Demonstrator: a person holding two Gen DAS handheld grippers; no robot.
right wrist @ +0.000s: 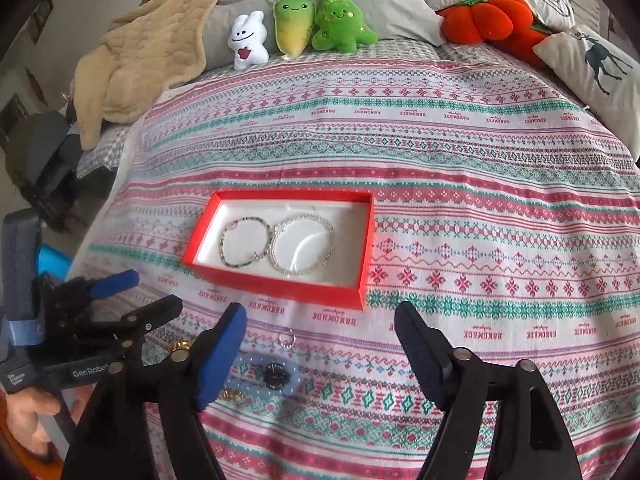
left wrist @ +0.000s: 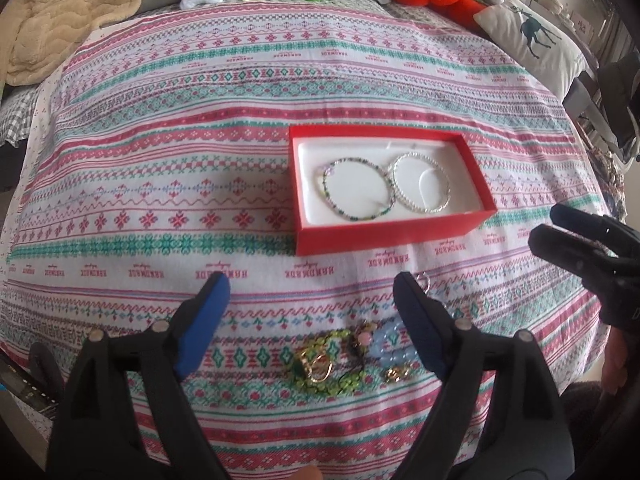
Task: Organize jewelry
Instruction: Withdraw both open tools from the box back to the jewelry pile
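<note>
A red box (left wrist: 392, 233) (right wrist: 280, 286) with a white lining lies on the patterned bedspread. It holds a multicoloured bead bracelet (left wrist: 356, 218) (right wrist: 240, 265) and a silver bracelet (left wrist: 424, 211) (right wrist: 296, 271) side by side. My left gripper (left wrist: 310, 280) (right wrist: 150, 291) is open above a heap of loose jewelry: green beads with a gold ring (left wrist: 318, 366) and a light blue bracelet (left wrist: 390, 346) (right wrist: 296, 376). A small silver ring (right wrist: 287, 340) lies closer to the box. My right gripper (right wrist: 320, 310) (left wrist: 550, 224) is open and empty, just short of the box's near wall.
Plush toys (right wrist: 296, 28), a red pumpkin cushion (right wrist: 480, 16) and a deer pillow (right wrist: 596, 60) line the far end of the bed. A beige blanket (right wrist: 140, 52) lies at the far left. The bed's edge drops off at the left (right wrist: 100, 216). A hand (right wrist: 28, 404) holds the left gripper.
</note>
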